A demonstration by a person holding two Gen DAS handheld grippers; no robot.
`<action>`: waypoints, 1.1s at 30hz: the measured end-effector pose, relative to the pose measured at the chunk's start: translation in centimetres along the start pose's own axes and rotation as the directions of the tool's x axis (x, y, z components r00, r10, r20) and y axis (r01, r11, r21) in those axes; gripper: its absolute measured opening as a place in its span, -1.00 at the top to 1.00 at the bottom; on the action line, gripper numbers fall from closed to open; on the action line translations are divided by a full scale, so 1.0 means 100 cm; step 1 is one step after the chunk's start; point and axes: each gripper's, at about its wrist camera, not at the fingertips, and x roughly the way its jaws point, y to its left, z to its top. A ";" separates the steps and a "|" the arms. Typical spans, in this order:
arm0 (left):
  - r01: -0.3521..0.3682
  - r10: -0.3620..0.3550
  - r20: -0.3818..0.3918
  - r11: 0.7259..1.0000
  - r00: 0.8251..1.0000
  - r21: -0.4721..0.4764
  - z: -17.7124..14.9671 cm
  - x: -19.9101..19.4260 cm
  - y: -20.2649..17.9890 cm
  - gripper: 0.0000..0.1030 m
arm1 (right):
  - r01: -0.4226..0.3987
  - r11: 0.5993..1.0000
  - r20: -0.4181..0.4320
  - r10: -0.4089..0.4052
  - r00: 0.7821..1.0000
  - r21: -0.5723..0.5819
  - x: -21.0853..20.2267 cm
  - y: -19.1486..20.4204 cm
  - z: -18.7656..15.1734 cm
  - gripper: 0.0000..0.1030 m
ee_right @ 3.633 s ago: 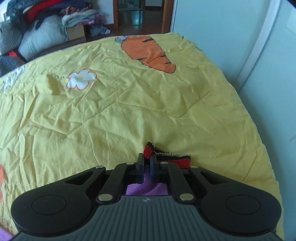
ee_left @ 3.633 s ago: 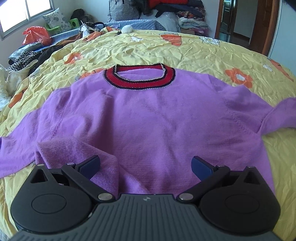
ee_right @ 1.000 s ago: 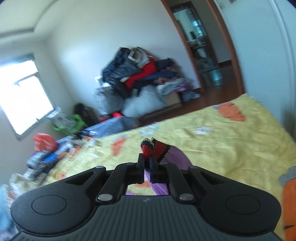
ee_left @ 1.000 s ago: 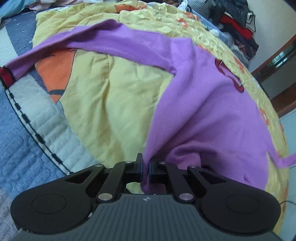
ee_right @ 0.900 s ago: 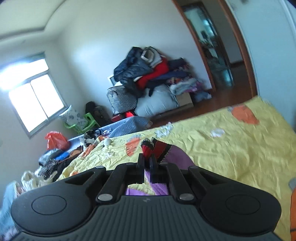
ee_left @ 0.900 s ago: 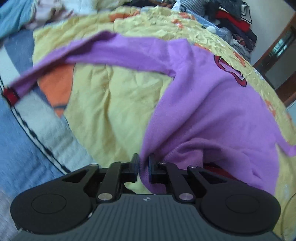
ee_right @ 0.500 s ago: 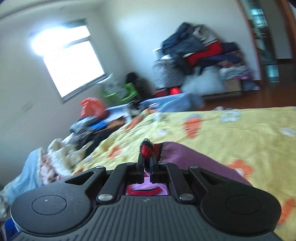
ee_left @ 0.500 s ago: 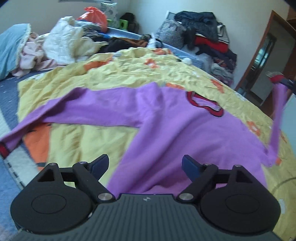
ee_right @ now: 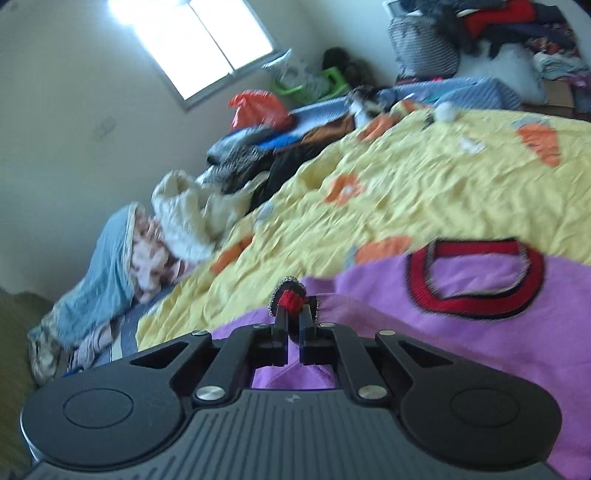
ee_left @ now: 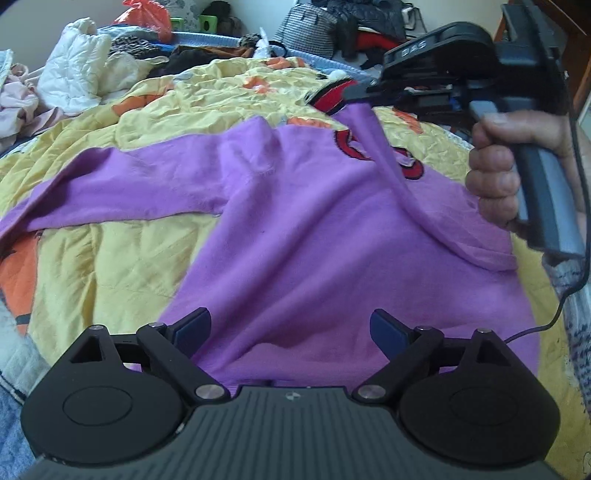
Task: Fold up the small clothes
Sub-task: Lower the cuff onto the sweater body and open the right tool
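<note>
A purple sweater (ee_left: 303,236) with a red and black collar (ee_right: 476,275) lies on the yellow bedspread (ee_left: 110,266). My left gripper (ee_left: 291,328) is open and empty above the sweater's hem. My right gripper (ee_right: 293,315) is shut on the red cuff (ee_right: 290,297) of the right sleeve. In the left wrist view it (ee_left: 354,92) holds that sleeve (ee_left: 406,188) lifted across the sweater's chest near the collar. The left sleeve (ee_left: 110,192) lies stretched out to the left.
Piles of clothes (ee_left: 74,74) and bags lie at the bed's far left and along the back wall (ee_right: 480,33). A blue and white quilt (ee_left: 14,369) shows at the bed's near left edge. A cable (ee_left: 554,314) hangs from the right hand.
My left gripper has let go of the sweater's hem and opened. My right gripper has carried the right sleeve's cuff up and over the sweater toward the collar.
</note>
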 end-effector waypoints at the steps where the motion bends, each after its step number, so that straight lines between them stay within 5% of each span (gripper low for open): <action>1: -0.005 0.005 -0.003 1.000 1.000 -0.009 0.000 0.000 0.003 -0.81 | -0.001 1.000 -0.020 0.000 1.000 -0.013 0.010 0.005 -0.004 0.91; 9: -0.028 0.028 -0.005 0.999 1.000 -0.042 0.009 0.005 0.008 -0.86 | 0.156 0.986 -0.052 -0.159 0.986 -0.066 0.069 0.002 -0.023 0.86; 13: -0.012 0.011 -0.004 0.999 1.000 -0.037 0.013 0.008 -0.002 -0.86 | 0.303 0.950 0.078 -0.297 0.952 -0.077 0.068 -0.006 -0.021 0.89; 16: -0.003 0.003 -0.008 1.000 1.000 -0.020 0.013 0.010 -0.008 -0.88 | 0.213 0.968 -0.029 -0.219 0.975 -0.132 0.075 -0.003 -0.017 0.81; 17: -0.004 0.004 -0.013 1.000 1.000 -0.016 0.013 0.012 -0.010 -0.88 | 0.197 0.961 -0.090 -0.218 0.972 -0.196 0.082 0.003 -0.022 0.29; 18: -0.006 0.006 -0.015 1.000 1.000 -0.013 0.013 0.012 -0.011 -0.88 | 0.134 0.959 -0.153 -0.176 0.972 -0.249 0.087 0.004 -0.026 -0.54; 19: -0.005 0.005 -0.013 1.000 1.000 -0.013 0.014 0.012 -0.012 -0.88 | 0.065 0.962 -0.149 -0.108 0.983 -0.264 0.079 0.001 -0.031 -0.65; 24: -0.002 0.002 0.026 1.000 1.000 0.013 0.030 0.008 -0.017 -0.93 | 0.087 0.996 0.059 -0.087 0.994 -0.004 -0.032 -0.084 -0.025 -0.65; 25: -0.010 0.010 0.035 1.000 0.999 0.024 0.036 0.010 -0.019 -0.93 | 0.143 0.989 0.115 -0.146 0.983 0.032 -0.060 -0.108 -0.024 -0.65; 28: -0.016 0.012 0.068 0.998 0.998 0.057 0.058 0.021 -0.027 -0.97 | 0.380 0.915 0.200 -0.401 0.894 0.133 -0.128 -0.183 -0.025 -0.68; 31: -0.018 0.008 0.082 0.993 0.997 0.115 0.088 0.048 -0.042 -0.98 | 0.465 0.866 0.125 -0.490 0.863 0.182 -0.153 -0.240 -0.029 -0.66; 33: -0.039 0.023 0.104 0.987 0.994 0.158 0.105 0.074 -0.052 -0.98 | 0.448 0.864 0.101 -0.479 0.872 0.231 -0.155 -0.261 -0.033 -0.66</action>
